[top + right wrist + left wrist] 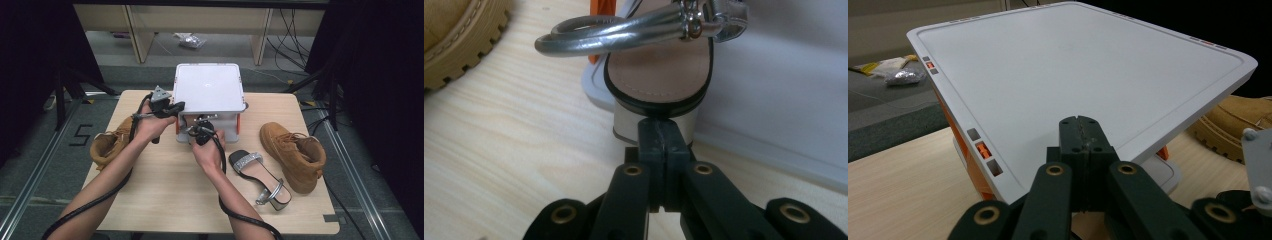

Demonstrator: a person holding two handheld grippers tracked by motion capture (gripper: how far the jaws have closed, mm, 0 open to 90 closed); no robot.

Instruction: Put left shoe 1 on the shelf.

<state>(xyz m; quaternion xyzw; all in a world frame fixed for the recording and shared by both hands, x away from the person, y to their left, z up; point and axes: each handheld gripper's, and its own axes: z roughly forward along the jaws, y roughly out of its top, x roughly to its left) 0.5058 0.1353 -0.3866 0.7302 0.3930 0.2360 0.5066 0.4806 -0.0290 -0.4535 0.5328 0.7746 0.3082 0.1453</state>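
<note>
While the white storage box sits at the upper middle of the high view on the pale wooden table, both hands work at its near side. At centre left, the left gripper is held against the near left corner of the box lid; in the left gripper view its black jaws are pressed together with nothing between them, their tips over the lid's near edge, which spans the upper frame with orange latches along its left side. Just right of it, at the frame's centre, the right gripper points at the box front. In the right gripper view its jaws are likewise pressed together, tips up against the silver block heel of a sandal whose tan insole and silver ankle strap fill the upper middle; whether they pinch any part of the heel cannot be told. A second silver sandal lies on the table at lower right of centre, just beside a tan boot at the right. Another tan boot lies at the table's left edge, partly behind the left forearm.
</note>
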